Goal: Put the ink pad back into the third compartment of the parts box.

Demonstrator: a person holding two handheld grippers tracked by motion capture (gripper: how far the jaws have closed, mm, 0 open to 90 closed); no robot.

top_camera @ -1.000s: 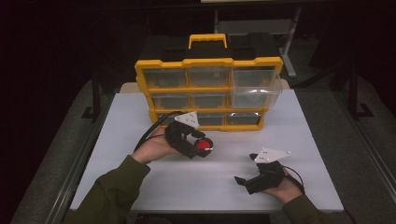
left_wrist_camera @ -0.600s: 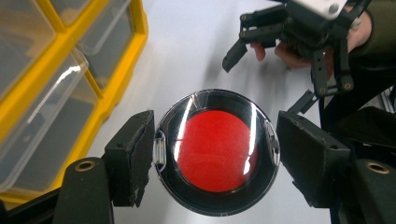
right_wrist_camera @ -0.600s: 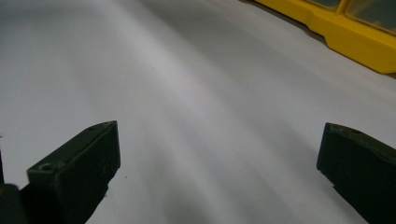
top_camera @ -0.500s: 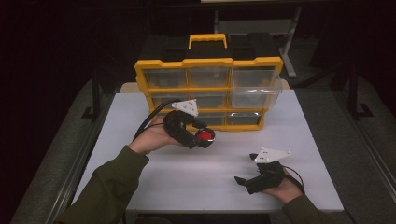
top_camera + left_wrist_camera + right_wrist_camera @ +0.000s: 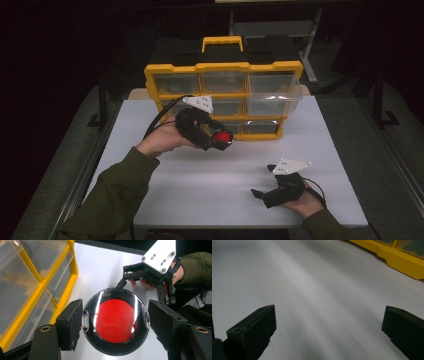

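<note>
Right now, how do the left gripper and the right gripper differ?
The left gripper is shut on a round red case; the right gripper is open with nothing between its jaws. The left gripper is raised near the yellow drawer organizer; the right gripper sits low at the white table. Both are hand-held.

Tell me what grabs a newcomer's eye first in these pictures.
The round black-rimmed case with a red disc under a clear lid stands out, clamped in the left hand-held gripper above the white table. Behind it, at the table's far edge, stands the yellow plastic organiser with clear drawers. The right hand-held gripper rests near the front right, jaws open on nothing.
</note>
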